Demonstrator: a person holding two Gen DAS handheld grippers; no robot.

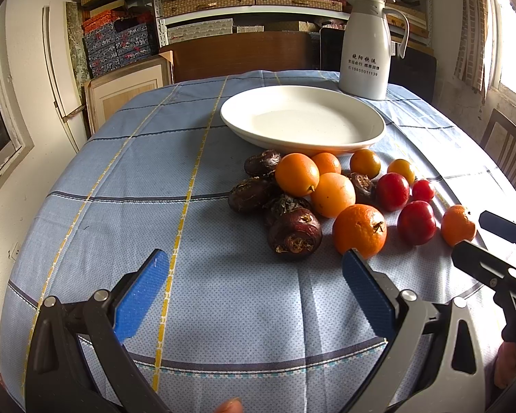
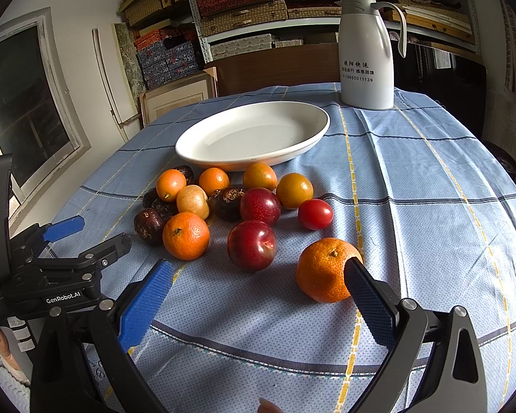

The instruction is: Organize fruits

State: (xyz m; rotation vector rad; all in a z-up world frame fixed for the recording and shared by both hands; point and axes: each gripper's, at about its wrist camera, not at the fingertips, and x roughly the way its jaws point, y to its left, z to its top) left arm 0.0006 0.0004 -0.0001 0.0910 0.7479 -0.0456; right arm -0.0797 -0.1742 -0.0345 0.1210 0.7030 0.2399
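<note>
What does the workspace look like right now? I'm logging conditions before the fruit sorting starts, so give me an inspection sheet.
Surface: table under a blue checked cloth.
Job's things: white dish holds nothing; mandarins, red plums, a cherry tomato and dark water chestnuts lie loose in front of it; one mandarin lies apart, nearest the right gripper.
Clutter: white thermos jug behind the dish.
Grippers: left gripper and right gripper open, holding nothing.
Cables: nothing seen.
Surroundings: shelves of boxes, window at left.
</note>
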